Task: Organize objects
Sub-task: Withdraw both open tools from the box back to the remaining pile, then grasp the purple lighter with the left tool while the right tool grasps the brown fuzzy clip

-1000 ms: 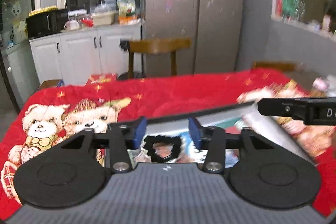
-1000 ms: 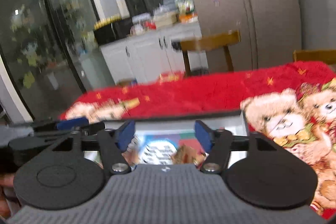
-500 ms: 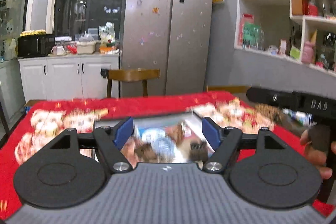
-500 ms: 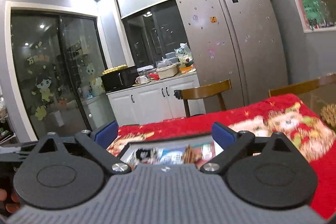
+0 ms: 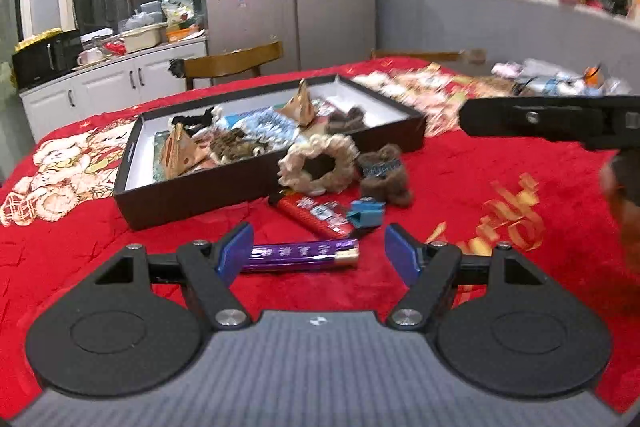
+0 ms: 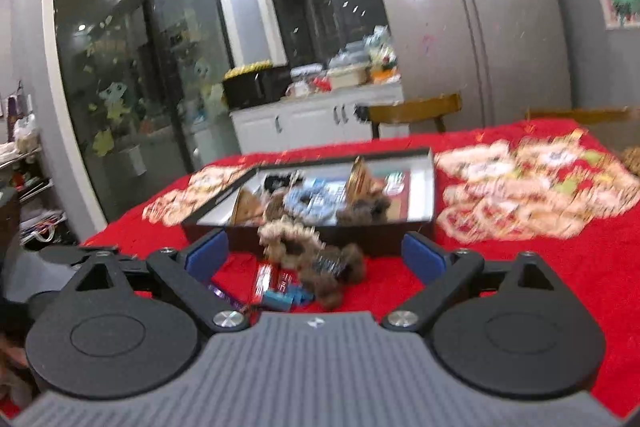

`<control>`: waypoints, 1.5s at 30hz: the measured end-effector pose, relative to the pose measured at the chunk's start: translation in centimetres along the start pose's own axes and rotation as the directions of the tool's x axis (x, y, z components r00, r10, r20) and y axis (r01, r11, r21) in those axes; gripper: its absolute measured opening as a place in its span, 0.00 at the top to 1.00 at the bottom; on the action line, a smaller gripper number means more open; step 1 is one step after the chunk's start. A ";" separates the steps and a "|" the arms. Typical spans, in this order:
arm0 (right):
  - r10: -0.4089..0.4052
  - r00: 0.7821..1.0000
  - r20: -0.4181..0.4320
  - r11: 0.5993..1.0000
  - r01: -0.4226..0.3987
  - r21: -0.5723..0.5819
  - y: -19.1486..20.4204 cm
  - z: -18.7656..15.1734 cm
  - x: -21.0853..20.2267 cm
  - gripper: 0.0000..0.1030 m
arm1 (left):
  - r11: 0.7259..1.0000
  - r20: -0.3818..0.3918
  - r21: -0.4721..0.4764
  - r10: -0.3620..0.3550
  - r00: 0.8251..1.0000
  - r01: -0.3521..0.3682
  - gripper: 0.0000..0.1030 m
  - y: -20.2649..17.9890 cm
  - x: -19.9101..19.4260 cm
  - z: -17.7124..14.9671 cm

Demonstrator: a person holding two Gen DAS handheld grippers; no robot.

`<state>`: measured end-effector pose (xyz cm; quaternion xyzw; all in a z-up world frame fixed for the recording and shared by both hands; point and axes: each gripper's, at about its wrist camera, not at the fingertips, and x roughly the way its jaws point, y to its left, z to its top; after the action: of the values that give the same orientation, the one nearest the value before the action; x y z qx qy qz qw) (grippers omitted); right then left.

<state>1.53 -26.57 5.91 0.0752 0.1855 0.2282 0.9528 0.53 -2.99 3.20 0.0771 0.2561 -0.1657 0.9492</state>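
Bench (image 5: 460,187) under a red cloth printed with bears carried one shallow dark box (image 5: 256,183), lidless, white inside. Box contents: a blue-and-white scrunchie (image 5: 264,125), a mottled brown scrunchie (image 5: 236,147), a dark brown one (image 5: 346,119), a black one (image 5: 192,119) and two tan pyramid-shaped packets (image 5: 180,153), one upright at the near left, one at the middle.

Outside the box, touching its near wall: a beige fluffy scrunchie (image 5: 318,165). Beside it lay a brown fuzzy hair tie (image 5: 384,175), a small blue clip (image 5: 366,215), a red wrapped bar (image 5: 310,213) and a purple wrapped bar (image 5: 300,253).

Left claw (image 5: 320,253) stood released, its jaws having just been opening, pads apart with the purple bar lying on the cloth between them, ungripped.

Right claw (image 6: 316,255) stood released and wide, holding nothing, the loose pile seen between its fingers.
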 end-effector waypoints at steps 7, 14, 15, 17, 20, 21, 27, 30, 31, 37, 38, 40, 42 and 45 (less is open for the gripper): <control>0.047 0.996 -0.079 0.999 -0.046 0.010 -0.5 -1.5 2.4 0.11 | 0.999 -0.079 -0.036 -0.002 0.997 0.000 0.19 1.4 3.2 -0.2; 0.017 0.987 -0.158 0.999 -0.011 0.040 -1.2 -1.2 6.2 0.11 | 0.997 -0.130 -0.075 -0.034 0.991 0.024 0.11 2.6 5.1 0.5; 0.018 0.986 -0.164 0.999 -0.012 0.040 -1.2 -1.2 6.6 0.11 | 0.996 -0.124 -0.091 -0.033 0.992 0.022 0.11 3.0 5.1 0.5; 0.019 0.984 -0.176 0.999 -0.014 0.028 -1.2 -1.2 7.5 0.11 | 0.995 -0.130 -0.100 -0.032 0.991 0.019 0.10 3.4 5.3 0.6; 0.029 0.979 -0.200 0.999 -0.022 0.037 -1.4 -1.2 8.7 0.14 | 0.998 -0.136 -0.063 -0.022 0.990 0.014 0.10 2.8 5.6 0.7; 0.037 0.976 -0.215 0.998 -0.028 0.047 -1.5 -1.2 9.1 0.16 | 0.998 -0.133 -0.054 -0.023 0.991 0.016 0.11 2.6 5.6 0.7; 0.022 0.967 -0.255 0.997 -0.002 0.077 -2.1 -1.4 10.1 0.38 | 0.997 -0.119 -0.067 -0.040 0.992 0.032 0.18 2.9 5.3 0.5; -0.003 0.968 -0.253 0.998 0.020 0.064 -2.0 -1.4 10.1 0.48 | 0.997 -0.114 -0.073 -0.044 0.992 0.036 0.18 3.0 5.2 0.5; -0.007 0.968 -0.251 0.998 0.023 0.062 -2.0 -1.4 10.0 0.50 | 0.996 -0.111 -0.075 -0.045 0.993 0.037 0.18 3.0 5.2 0.4; -0.005 0.974 -0.228 0.993 0.031 0.110 -2.7 -1.4 9.3 0.55 | 0.996 -0.083 -0.081 -0.053 0.995 0.046 0.18 3.0 4.4 0.3; -0.008 0.975 -0.224 0.993 0.034 0.113 -2.7 -1.4 9.2 0.56 | 0.996 -0.080 -0.079 -0.050 0.996 0.044 0.18 3.0 4.3 0.3; -0.016 0.976 -0.217 0.993 0.041 0.110 -2.7 -1.4 9.1 0.57 | 0.997 -0.073 -0.073 -0.046 0.996 0.040 0.18 2.9 4.2 0.3; -0.019 0.977 -0.213 0.993 0.043 0.108 -2.6 -1.4 9.0 0.58 | 0.997 -0.063 -0.067 -0.042 0.997 0.038 0.18 2.8 4.0 0.3; -0.024 0.979 -0.203 0.993 0.047 0.108 -2.6 -1.5 8.7 0.60 | 0.998 -0.052 -0.061 -0.038 0.998 0.034 0.18 2.7 3.8 0.3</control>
<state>9.21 -24.71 1.20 0.1019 0.2947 0.2066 0.9274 4.70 -1.55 1.69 0.0482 0.2876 -0.1728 0.9408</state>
